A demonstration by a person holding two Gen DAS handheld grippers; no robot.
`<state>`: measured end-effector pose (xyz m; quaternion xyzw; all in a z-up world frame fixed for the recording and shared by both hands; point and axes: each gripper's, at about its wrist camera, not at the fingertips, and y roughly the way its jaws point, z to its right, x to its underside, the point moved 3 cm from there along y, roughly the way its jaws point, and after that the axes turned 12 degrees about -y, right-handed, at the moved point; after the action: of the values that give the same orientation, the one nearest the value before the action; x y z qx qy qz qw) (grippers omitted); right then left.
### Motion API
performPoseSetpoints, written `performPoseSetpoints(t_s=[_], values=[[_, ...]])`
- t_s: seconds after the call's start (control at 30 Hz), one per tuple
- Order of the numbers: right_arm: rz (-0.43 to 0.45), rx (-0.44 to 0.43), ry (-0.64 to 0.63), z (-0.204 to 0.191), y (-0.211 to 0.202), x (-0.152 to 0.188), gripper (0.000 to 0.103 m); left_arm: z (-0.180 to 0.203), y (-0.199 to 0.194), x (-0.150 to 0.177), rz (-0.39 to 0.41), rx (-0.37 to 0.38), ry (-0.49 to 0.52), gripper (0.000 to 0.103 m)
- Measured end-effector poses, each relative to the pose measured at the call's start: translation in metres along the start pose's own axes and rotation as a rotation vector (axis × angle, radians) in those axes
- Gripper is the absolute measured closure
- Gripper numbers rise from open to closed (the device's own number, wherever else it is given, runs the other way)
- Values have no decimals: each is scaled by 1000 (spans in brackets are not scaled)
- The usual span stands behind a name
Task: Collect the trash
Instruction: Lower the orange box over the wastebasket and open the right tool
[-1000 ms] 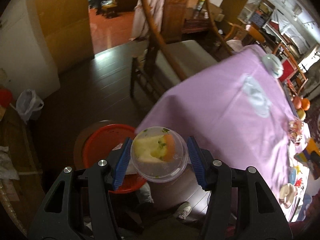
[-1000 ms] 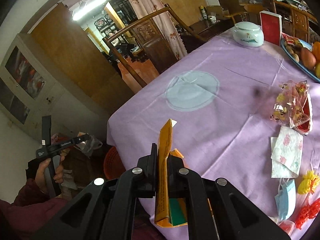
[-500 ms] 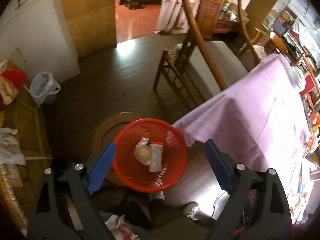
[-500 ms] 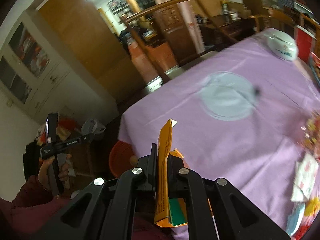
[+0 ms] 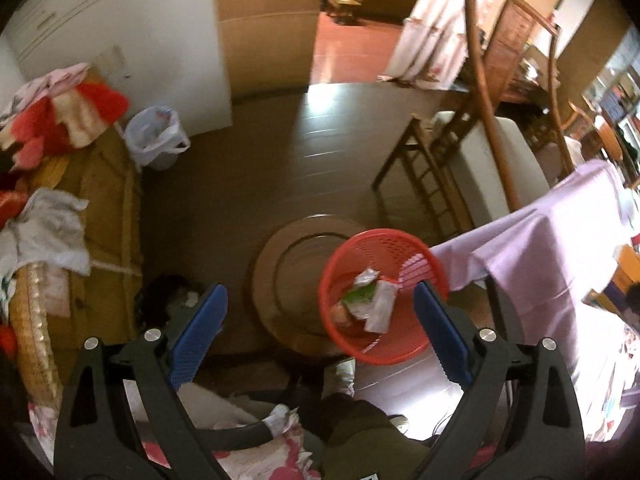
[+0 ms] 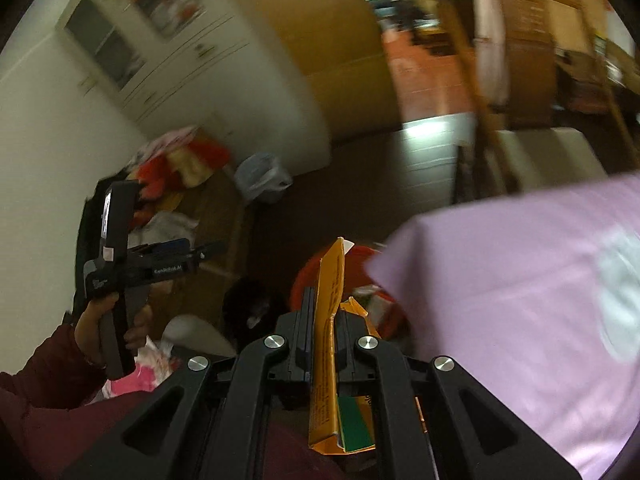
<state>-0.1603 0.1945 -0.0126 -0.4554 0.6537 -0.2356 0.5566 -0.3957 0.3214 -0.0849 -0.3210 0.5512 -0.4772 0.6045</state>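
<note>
Swung left since the earlier frame, with the round red plastic mesh basket (image 5: 382,296) now sliding to the lower right of the left wrist view and no longer centred between the blue pads. Left gripper (image 5: 318,338) held with jaws wide apart and empty, above the floor. Crumpled white wrappers and food scraps (image 5: 370,306) already lying inside the basket. Right gripper (image 6: 322,316) clamped with jaws together on a flattened orange cardboard carton (image 6: 328,344), upright, at lower centre of the right wrist view, just short of the basket (image 6: 360,268) beside the lilac-clothed bench (image 6: 520,288). Best done, judging from this: carry the carton fully over the rim before parting the jaws, clear of the overhanging cloth edge; tall flat card likely to tip out otherwise.
</note>
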Motion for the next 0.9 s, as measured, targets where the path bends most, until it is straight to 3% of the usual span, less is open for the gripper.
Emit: performPoseSetpoints(t_s=[0.03, 0.07, 0.1, 0.13, 0.17, 0.3, 0.47, 0.63, 0.9], values=[[-12, -10, -3, -2, 8, -5, 92, -9, -3, 1, 6, -15, -9, 12], [-35, -32, 4, -4, 21, -12, 77, -12, -4, 1, 9, -22, -13, 12], [-44, -37, 16, -4, 27, -17, 45, -18, -6, 2, 15, -35, -18, 12], [-43, -32, 24, -3, 31, -20, 35, -22, -7, 2, 18, -42, -21, 12], [-43, -23, 27, -4, 33, -23, 31, -25, -9, 2, 23, -49, -23, 12], [-32, -10, 24, -4, 27, -26, 31, -29, -9, -2, 37, -48, -37, 11], [-18, 39, 90, 16, 12, -14, 31, -6, 1, -10, 28, -13, -2, 11], [29, 114, 173, 41, -20, 11, 31, 41, 10, -18, 22, 34, 110, 11], [133, 248, 394, 84, -80, 78, 32, 141, 17, -13, 11, 134, 350, 11]])
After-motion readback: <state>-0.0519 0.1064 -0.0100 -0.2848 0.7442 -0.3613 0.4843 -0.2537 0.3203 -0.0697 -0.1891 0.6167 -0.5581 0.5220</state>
